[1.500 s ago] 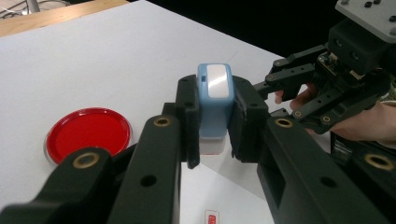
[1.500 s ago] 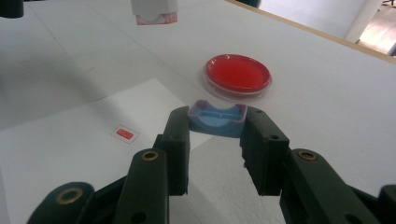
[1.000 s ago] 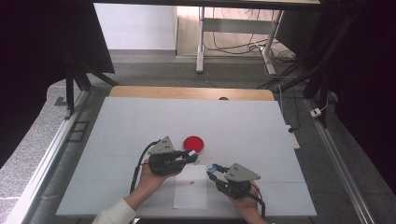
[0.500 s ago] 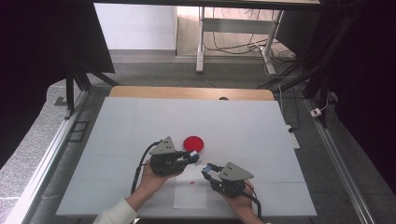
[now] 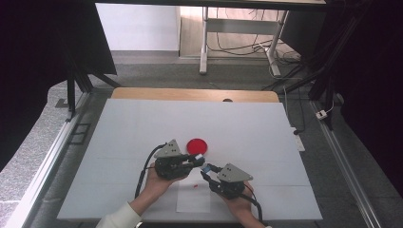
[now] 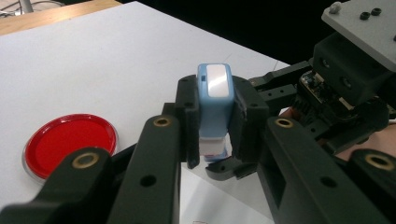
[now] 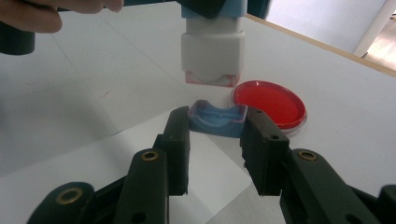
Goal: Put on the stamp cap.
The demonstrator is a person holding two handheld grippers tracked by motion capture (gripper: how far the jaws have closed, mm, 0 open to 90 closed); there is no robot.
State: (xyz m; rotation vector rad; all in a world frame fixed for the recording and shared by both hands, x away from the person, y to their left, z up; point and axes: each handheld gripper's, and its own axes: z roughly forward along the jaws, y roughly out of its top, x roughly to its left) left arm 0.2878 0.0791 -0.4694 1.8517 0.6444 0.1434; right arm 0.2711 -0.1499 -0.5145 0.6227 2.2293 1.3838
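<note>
Left fingers [image 6: 215, 123] clamping stamp [image 6: 215, 100], right fingers [image 7: 217, 135] gripping cap [image 7: 217, 120] (blue)

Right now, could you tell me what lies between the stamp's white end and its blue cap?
Nothing: the right gripper view shows a bare gap between stamp and blue cap.

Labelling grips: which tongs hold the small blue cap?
The right tongs clamp the blue cap; the left tongs grip the stamp body.

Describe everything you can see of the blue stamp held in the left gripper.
The blue stamp is a small light-blue plastic block with a white panel on its end and a white lower section showing a pinkish underside. It is clamped upright between the left gripper jaws, above the blue cap pinched in the right gripper.
</note>
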